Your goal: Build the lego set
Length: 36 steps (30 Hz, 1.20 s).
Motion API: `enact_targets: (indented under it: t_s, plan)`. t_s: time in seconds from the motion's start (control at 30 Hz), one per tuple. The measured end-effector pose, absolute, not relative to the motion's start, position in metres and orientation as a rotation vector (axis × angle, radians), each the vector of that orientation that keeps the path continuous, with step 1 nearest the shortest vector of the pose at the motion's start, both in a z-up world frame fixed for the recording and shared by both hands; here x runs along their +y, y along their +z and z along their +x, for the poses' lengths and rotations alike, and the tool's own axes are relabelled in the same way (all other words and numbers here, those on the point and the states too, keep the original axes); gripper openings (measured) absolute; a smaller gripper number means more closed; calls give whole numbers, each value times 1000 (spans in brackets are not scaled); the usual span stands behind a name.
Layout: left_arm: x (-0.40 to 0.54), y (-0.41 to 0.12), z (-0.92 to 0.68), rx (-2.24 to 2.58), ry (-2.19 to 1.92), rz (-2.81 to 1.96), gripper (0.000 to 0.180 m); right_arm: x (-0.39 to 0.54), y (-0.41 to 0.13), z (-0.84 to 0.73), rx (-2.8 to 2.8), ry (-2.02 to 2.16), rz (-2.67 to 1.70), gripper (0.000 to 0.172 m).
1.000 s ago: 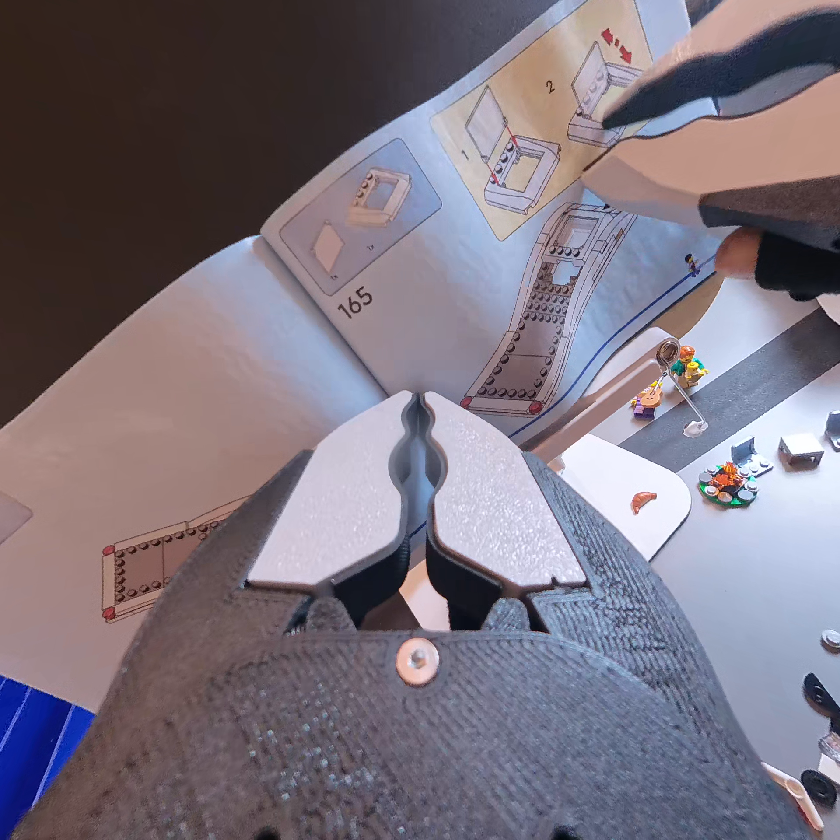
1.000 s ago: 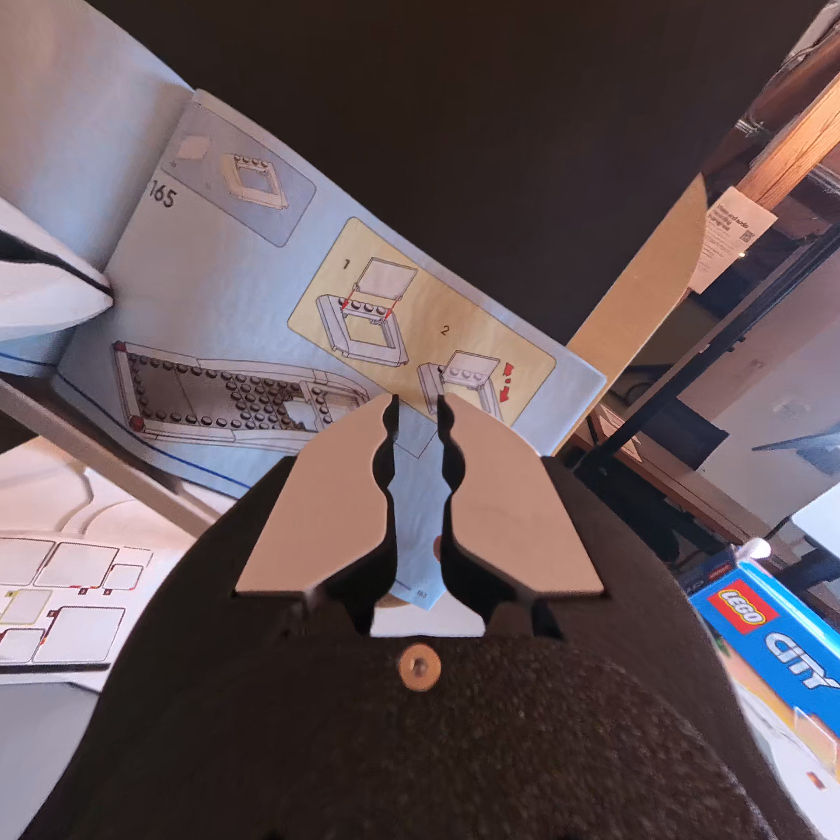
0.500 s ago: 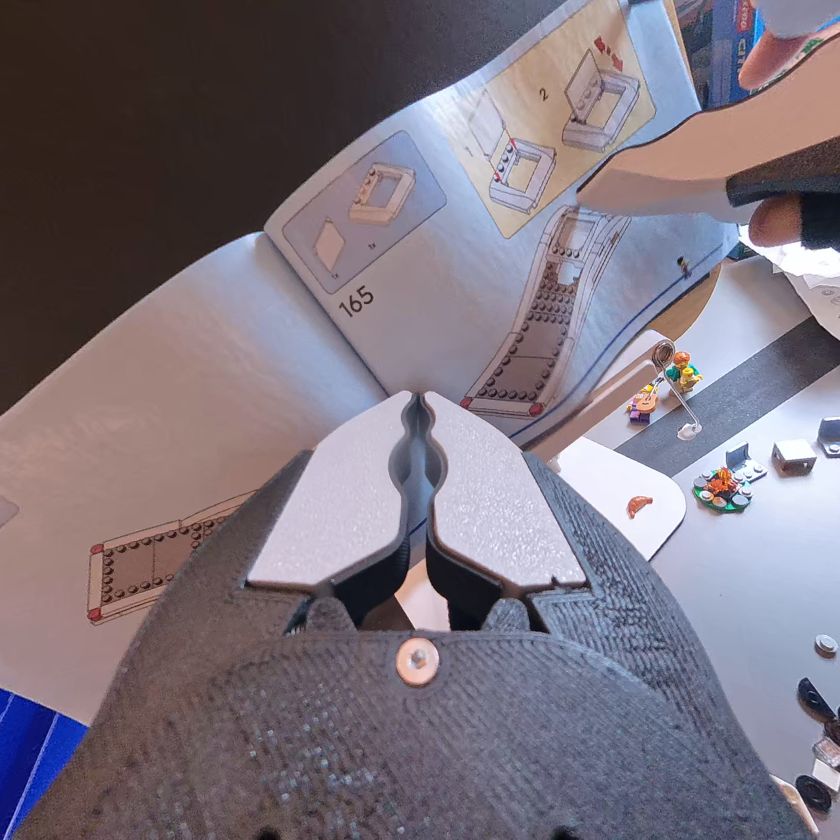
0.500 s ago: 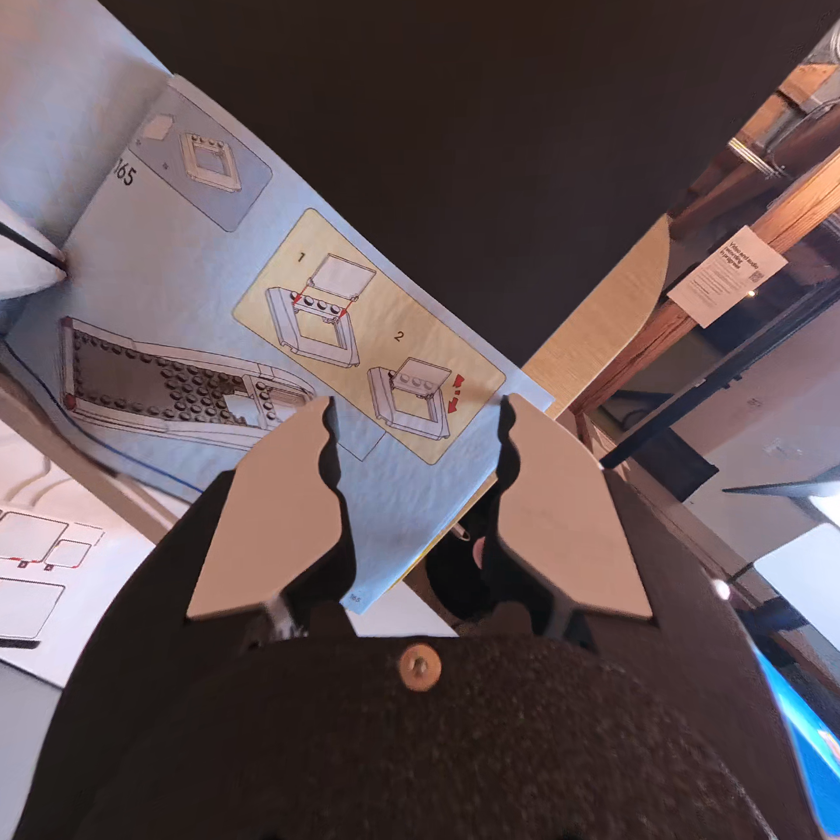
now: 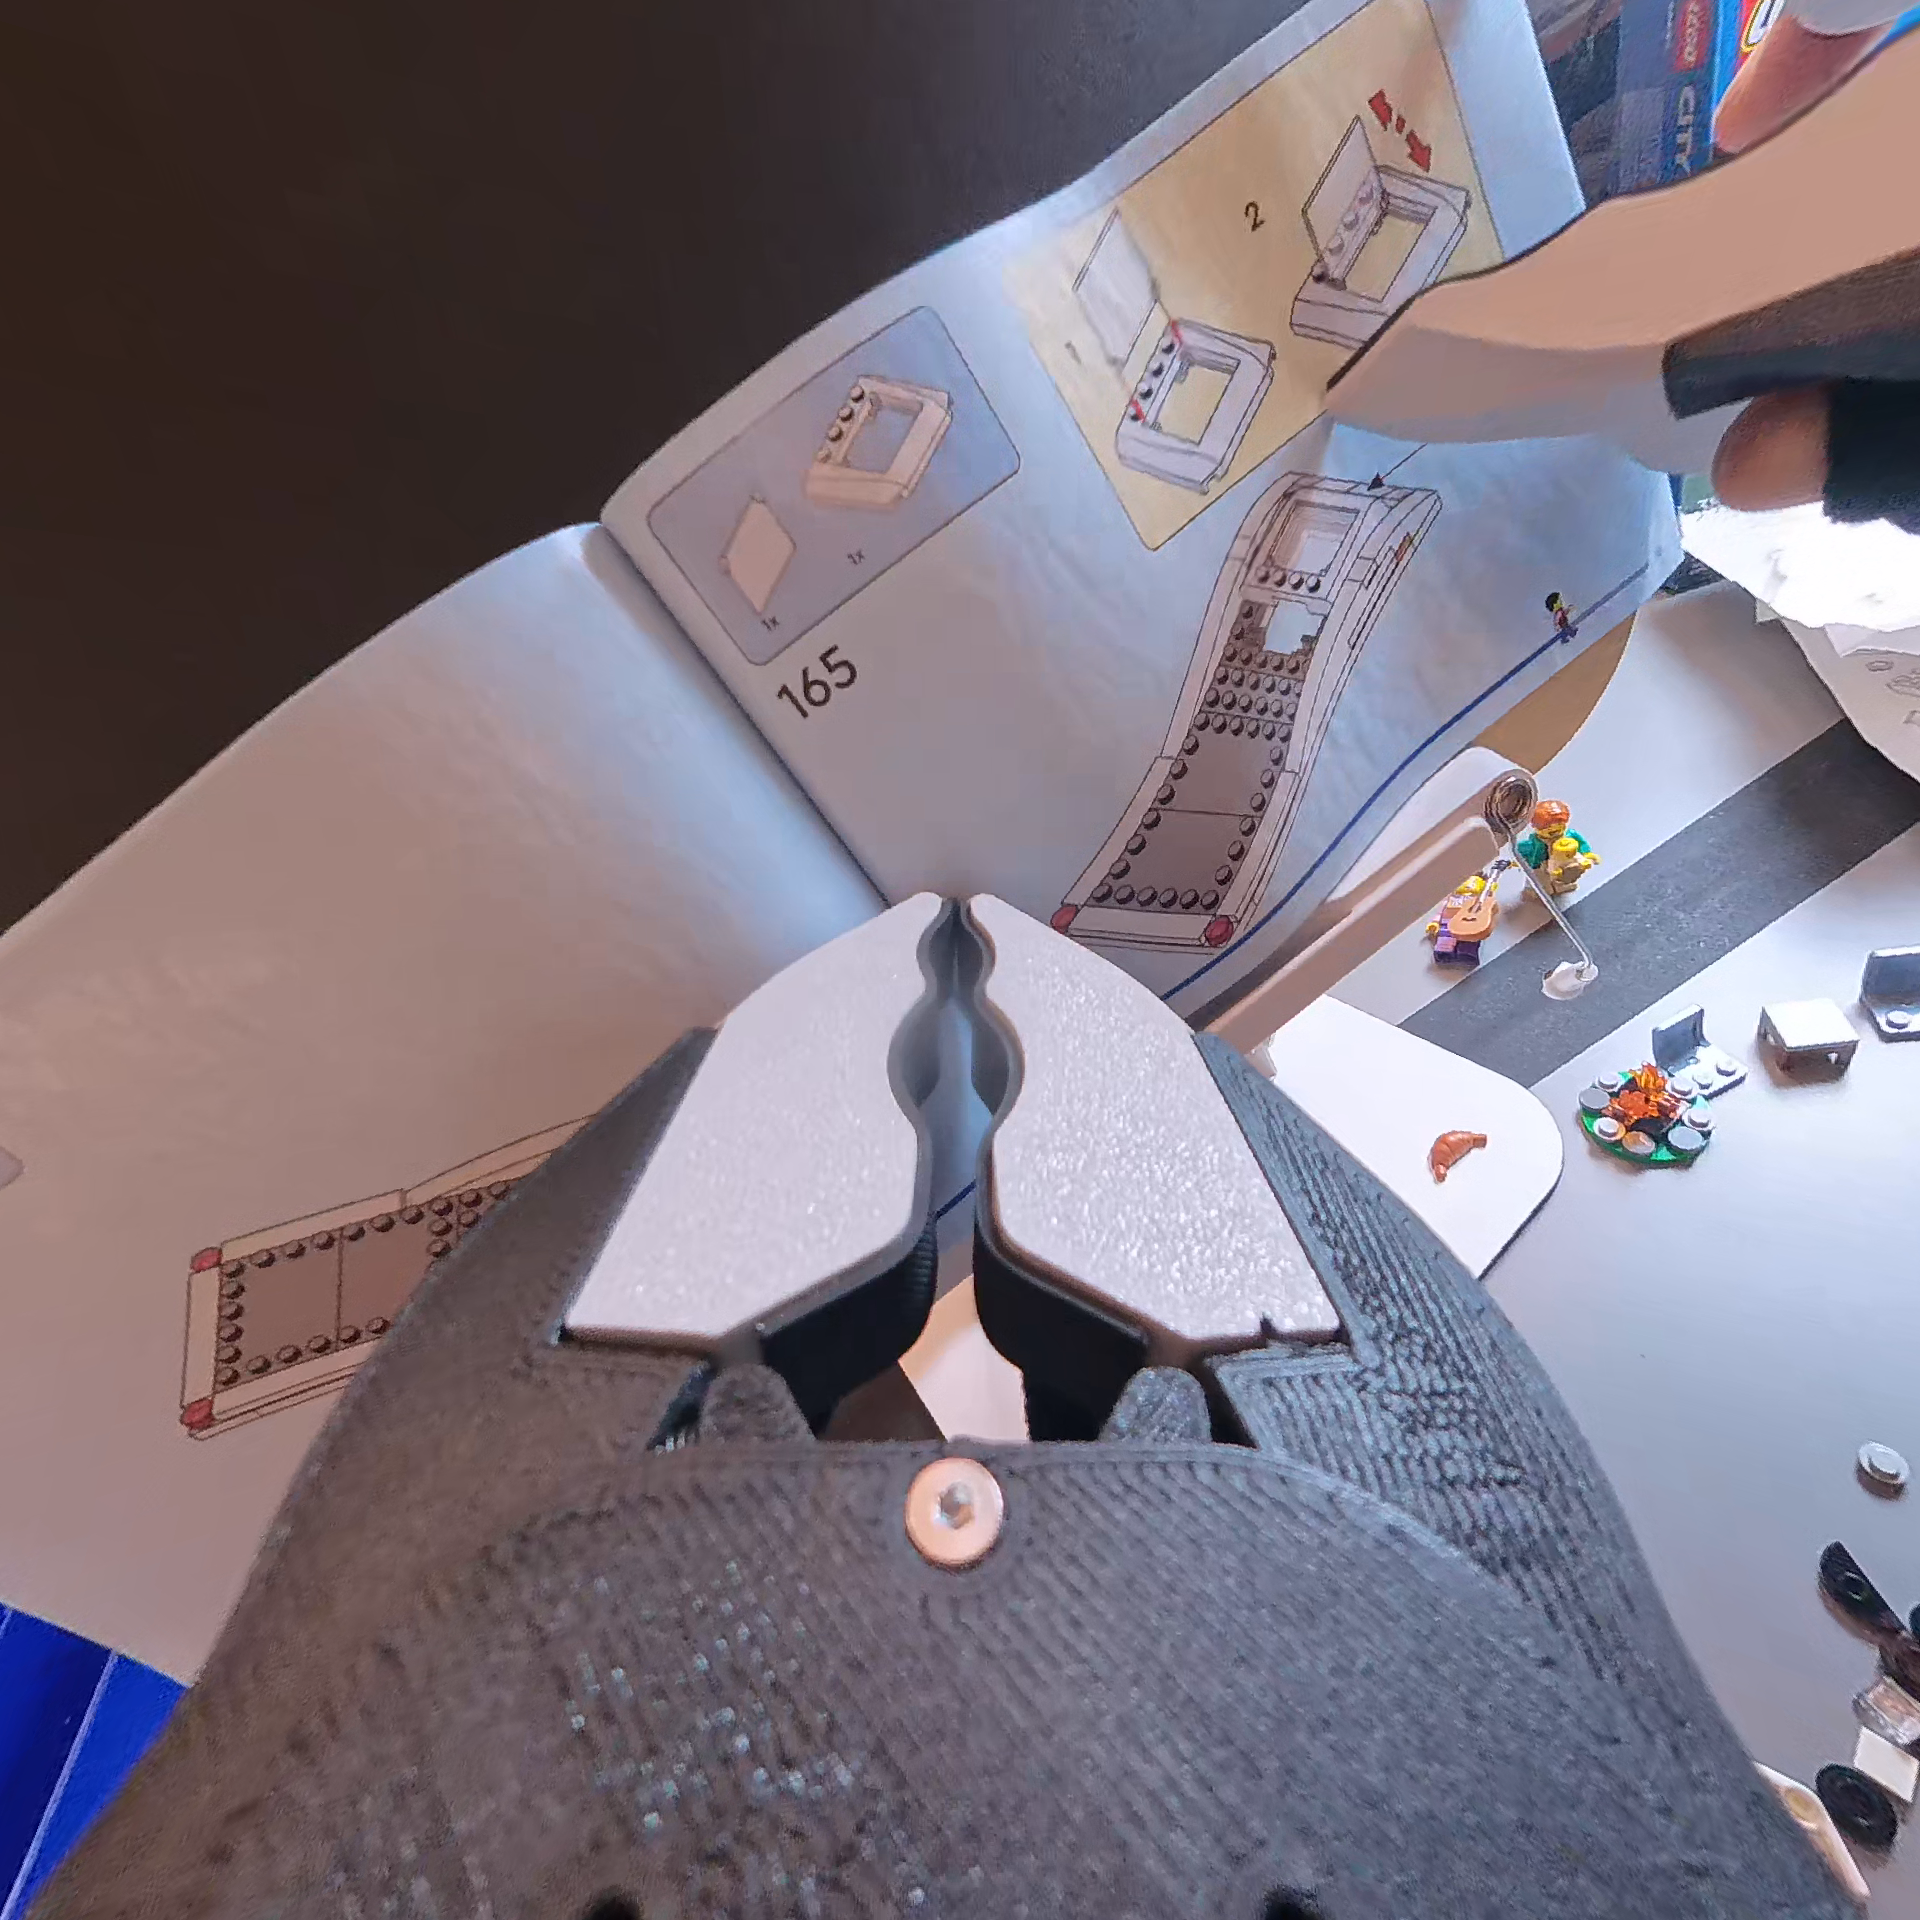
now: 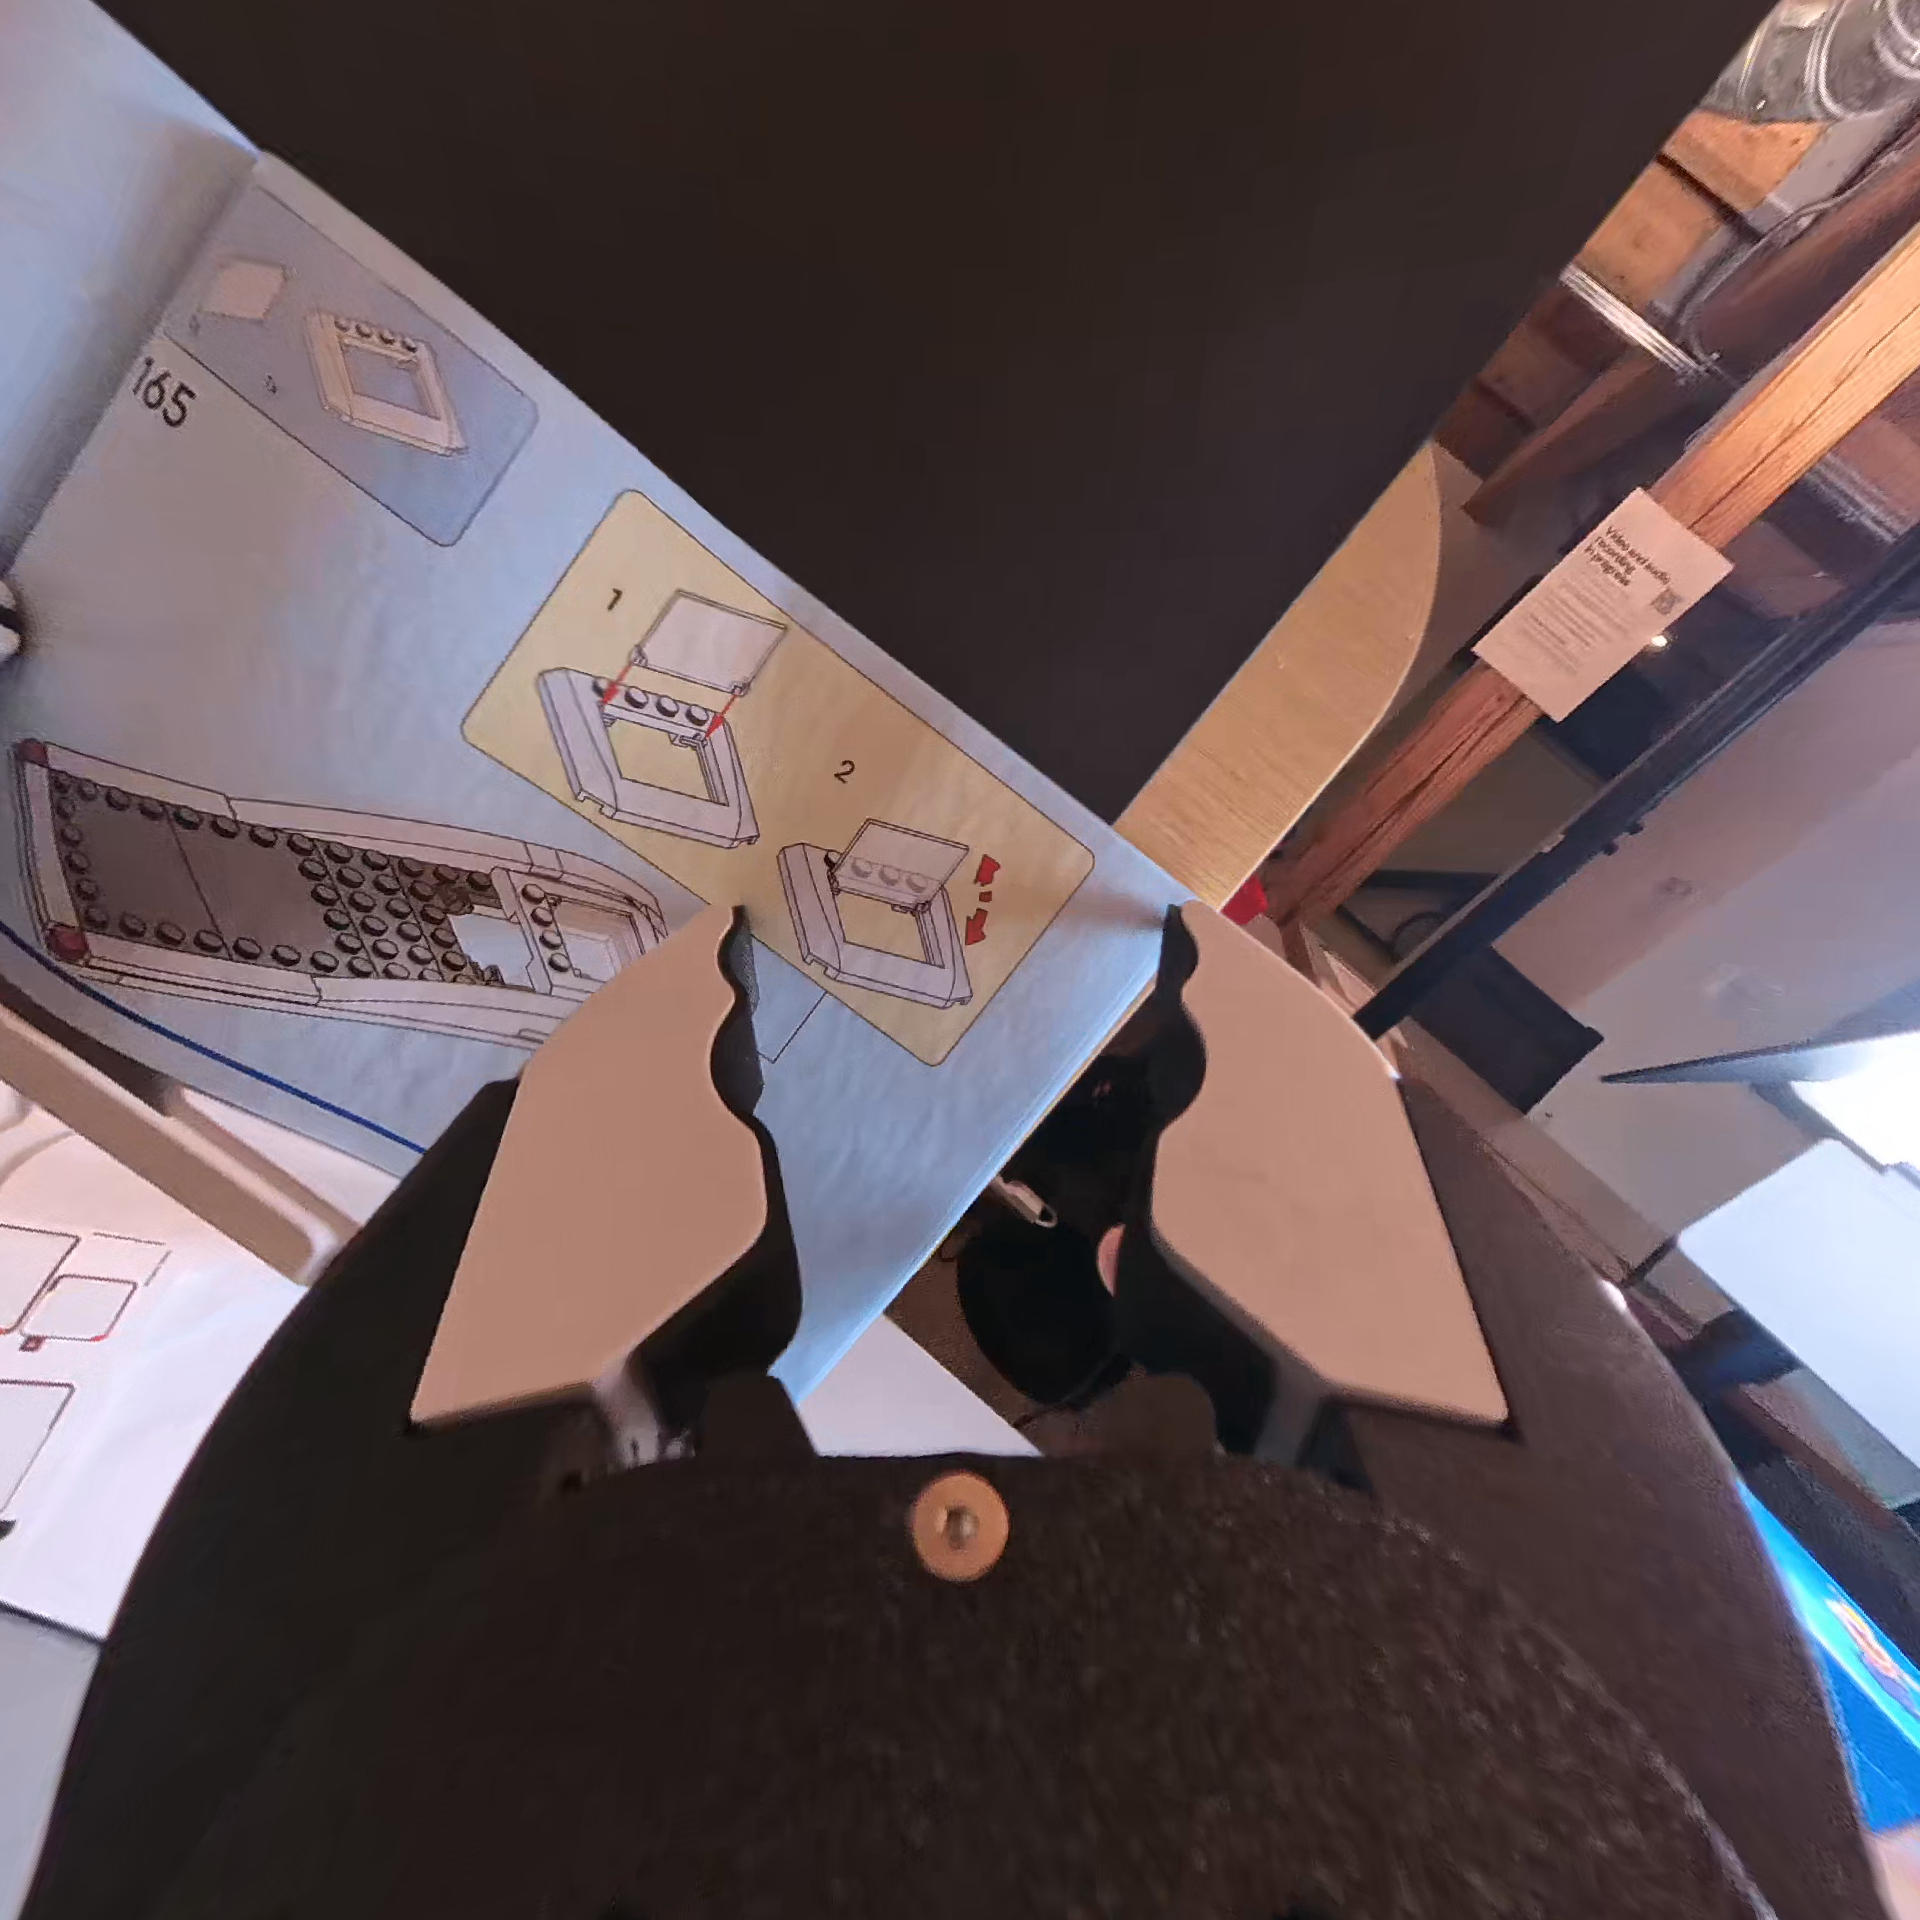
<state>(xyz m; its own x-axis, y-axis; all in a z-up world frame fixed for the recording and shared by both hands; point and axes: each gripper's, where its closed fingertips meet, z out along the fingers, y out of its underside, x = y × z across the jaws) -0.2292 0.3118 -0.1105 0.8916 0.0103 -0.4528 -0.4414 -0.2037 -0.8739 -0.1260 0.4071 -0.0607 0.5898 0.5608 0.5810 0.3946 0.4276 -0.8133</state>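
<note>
Here, left gripper [image 5: 958, 914] – jaws clamped on the open instruction booklet [image 5: 623, 790] near its spine | right gripper [image 6: 951, 925] – jaws wide apart around the booklet's far-right page corner | toy figures [image 5: 1507, 883] right on the table [image 5: 1714, 1299].

We saw the open booklet [image 5: 1039, 727] raised ahead of both grippers, blocking the way forward across the far side of the table [image 5: 1662, 1351]. The right gripper [image 6: 951, 920] stood wide open around the page's outer edge, pads clear of the paper. Right of the booklet, small toy figures [image 5: 1507, 883], a round green piece [image 5: 1642, 1112] and loose bits cluttered the tabletop; bare grey patches lay between them.
</note>
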Motion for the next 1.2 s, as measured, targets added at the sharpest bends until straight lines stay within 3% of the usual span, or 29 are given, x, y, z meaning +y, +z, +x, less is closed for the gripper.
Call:
enact_targets:
  t_s: [0.27, 0.4, 0.53, 0.77, 1.0, 1.1, 1.2]
  plan:
    - [312, -111, -228, 342, 419, -1742, 0, 393, -76, -129, -1048, 117, -1118, 22]
    - [311, -111, -229, 344, 424, -1737, 0, 405, -62, -122, -998, 142, -1144, 61]
    - [312, -111, -229, 340, 421, -1741, 0, 403, -67, -129, -1073, 128, -1143, 76]
    - [312, -111, -228, 349, 419, -1742, 0, 393, -81, -132, -1141, 128, -1118, 24]
    - [312, -111, -228, 352, 412, -1741, 0, 346, -64, -120, -1097, 465, -1007, 23]
    - [313, -111, -228, 349, 406, -1743, 0, 331, -82, -114, -1158, 644, -1072, 23]
    - [313, -111, -228, 345, 400, -1744, 0, 327, -103, -110, -1232, 691, -1167, 34]
